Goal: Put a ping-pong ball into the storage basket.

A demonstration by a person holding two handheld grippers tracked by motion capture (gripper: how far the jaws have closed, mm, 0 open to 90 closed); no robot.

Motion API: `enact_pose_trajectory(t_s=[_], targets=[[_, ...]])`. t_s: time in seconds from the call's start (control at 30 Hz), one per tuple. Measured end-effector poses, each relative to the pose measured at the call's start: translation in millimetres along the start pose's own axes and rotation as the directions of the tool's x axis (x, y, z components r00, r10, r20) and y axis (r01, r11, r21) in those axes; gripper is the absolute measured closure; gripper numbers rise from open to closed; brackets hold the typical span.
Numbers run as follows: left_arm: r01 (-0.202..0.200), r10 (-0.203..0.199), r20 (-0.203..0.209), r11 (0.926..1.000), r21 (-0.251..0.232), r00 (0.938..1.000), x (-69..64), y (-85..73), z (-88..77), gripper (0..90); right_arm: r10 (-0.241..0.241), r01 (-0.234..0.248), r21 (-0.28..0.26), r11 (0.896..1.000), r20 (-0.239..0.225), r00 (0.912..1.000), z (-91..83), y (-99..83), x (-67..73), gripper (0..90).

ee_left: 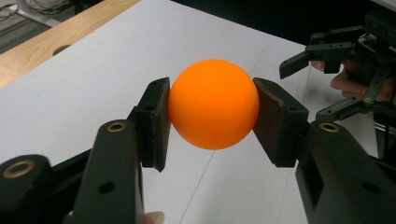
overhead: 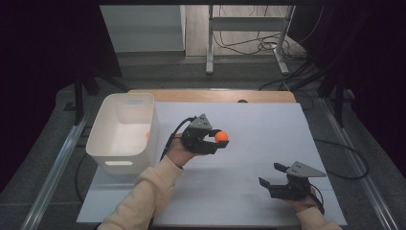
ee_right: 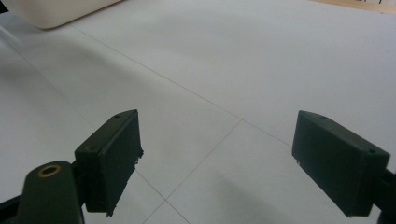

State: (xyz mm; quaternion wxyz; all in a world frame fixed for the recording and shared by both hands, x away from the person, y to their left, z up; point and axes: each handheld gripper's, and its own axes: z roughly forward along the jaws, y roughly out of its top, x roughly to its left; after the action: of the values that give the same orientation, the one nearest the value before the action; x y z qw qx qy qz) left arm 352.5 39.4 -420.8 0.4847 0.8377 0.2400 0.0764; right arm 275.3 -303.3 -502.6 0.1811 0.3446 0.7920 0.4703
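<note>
Probably lab: floor cables [overhead: 258, 45], rails [overhead: 52, 167]

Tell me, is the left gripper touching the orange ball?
Touching. In the left gripper view, the left gripper has both pads pressed against the orange ball.

High view looks down and forward over the white table [overhead: 249, 182]; 2 gripper views skim close above that same sheet.

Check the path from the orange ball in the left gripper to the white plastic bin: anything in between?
Nothing visible. The left gripper holds the round orange ball above the white table sheet; the open-topped white plastic bin sits to its left, with only bare sheet between them. The right gripper is off on the other side.
</note>
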Motion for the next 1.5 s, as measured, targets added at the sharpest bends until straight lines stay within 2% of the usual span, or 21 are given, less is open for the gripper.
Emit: enact_pose_trajectory(t_s=[0.3, 0.9, 1.5], targets=[[0.004, -0.004, -0.018, 0.9999, -0.017, 0.9998, 3.3, 2.7, -12.5, 49.9, 0.001, -0.001, -0.003, 1.000, -0.002, 1.0000, -0.1, 0.0, 0.0, 16.0], [0.036, -0.040, -0.077, 0.9979, -0.055, 0.9963, 18.2, 4.4, -40.5, 49.9, 0.002, -0.002, -0.005, 1.000, -0.003, 1.0000, -0.2, 0.0, -0.1, 16.1], [0.062, -0.073, -0.134, 0.9947, -0.082, 0.9883, 30.1, 3.3, -61.1, 49.9, 0.000, 0.000, -0.003, 1.000, -0.004, 1.0000, -0.2, 0.0, -0.1, 16.1]])
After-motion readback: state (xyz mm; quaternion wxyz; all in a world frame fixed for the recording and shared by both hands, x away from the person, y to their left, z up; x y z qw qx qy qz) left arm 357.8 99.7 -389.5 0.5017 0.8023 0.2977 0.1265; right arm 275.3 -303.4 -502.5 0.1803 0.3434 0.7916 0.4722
